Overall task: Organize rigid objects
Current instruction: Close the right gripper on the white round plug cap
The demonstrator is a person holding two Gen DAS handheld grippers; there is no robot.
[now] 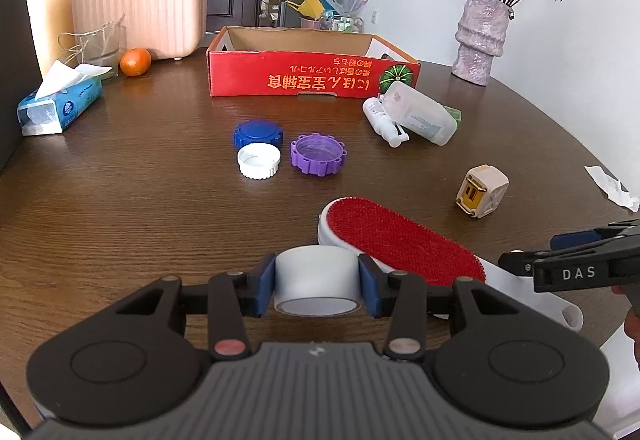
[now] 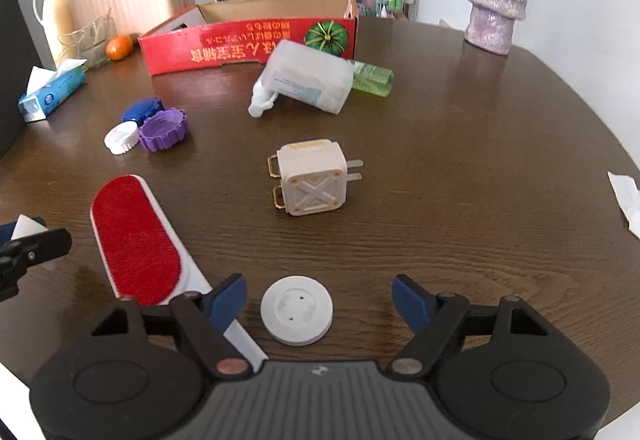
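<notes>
White tape roll (image 1: 316,277) between fingers (image 1: 264,290)

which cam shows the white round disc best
The right wrist view: the white round disc lies flat on the table, unobstructed, between the open fingers of the right gripper, with its recess and two small holes visible. In the left wrist view I cannot find the disc at all.

Black left tool (image 1: 317,282), blue pads (image 1: 264,286), ribbed grey body, white "DAS" lettering
</notes>
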